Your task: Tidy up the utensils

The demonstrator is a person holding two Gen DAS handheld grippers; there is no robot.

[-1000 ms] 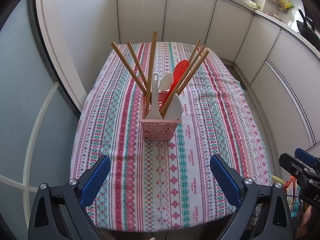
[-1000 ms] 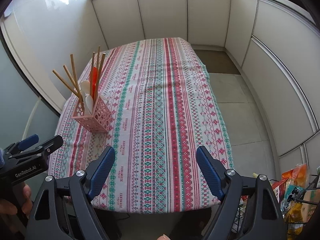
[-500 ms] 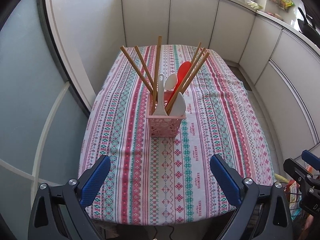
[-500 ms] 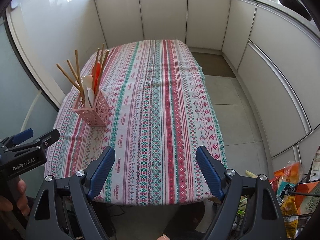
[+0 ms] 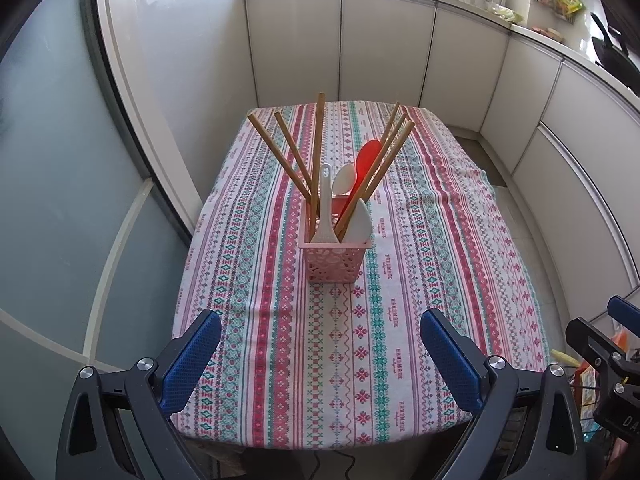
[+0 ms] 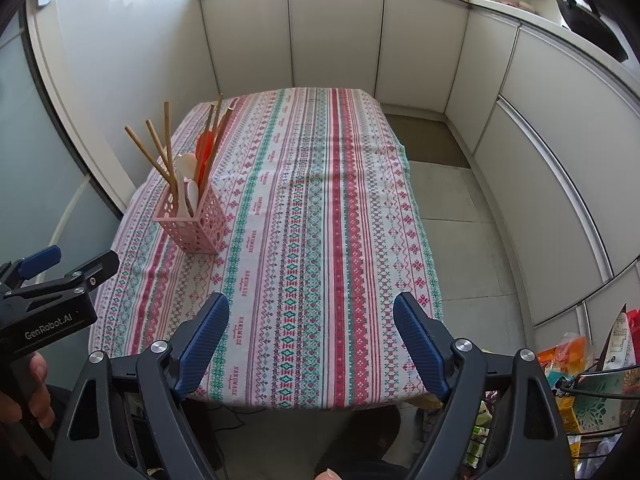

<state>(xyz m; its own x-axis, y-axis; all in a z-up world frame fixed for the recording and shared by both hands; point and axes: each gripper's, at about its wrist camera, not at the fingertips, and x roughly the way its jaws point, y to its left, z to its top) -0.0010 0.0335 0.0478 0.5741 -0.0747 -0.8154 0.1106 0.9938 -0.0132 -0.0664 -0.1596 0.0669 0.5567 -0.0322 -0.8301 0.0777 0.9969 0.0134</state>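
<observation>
All utensils (image 5: 352, 184) are stood in the pink basket (image 5: 335, 262) toward the table's (image 5: 440, 240) left edge, so sorting looks finished. The left gripper (image 5: 320, 354) and right gripper (image 6: 311, 334) are held wide and empty, clear of its near edge.

Pink, red and teal stripes under a pink basket

The tablecloth (image 5: 400, 264) on the worktop carries lengthwise bands of red, pink, teal and white cross-stitch motifs, diamonds and zigzags among them. The basket (image 5: 335, 261) is pale pink with a perforated pattern. In it stand tan wooden chopsticks (image 5: 318, 152), a bright red spoon (image 5: 366, 158) and white spoons (image 5: 345, 179). Each tool (image 5: 320, 356) (image 6: 311, 344) has a black frame with blue textured pads. The cabinets (image 6: 336, 32) are plain off-white.
</observation>
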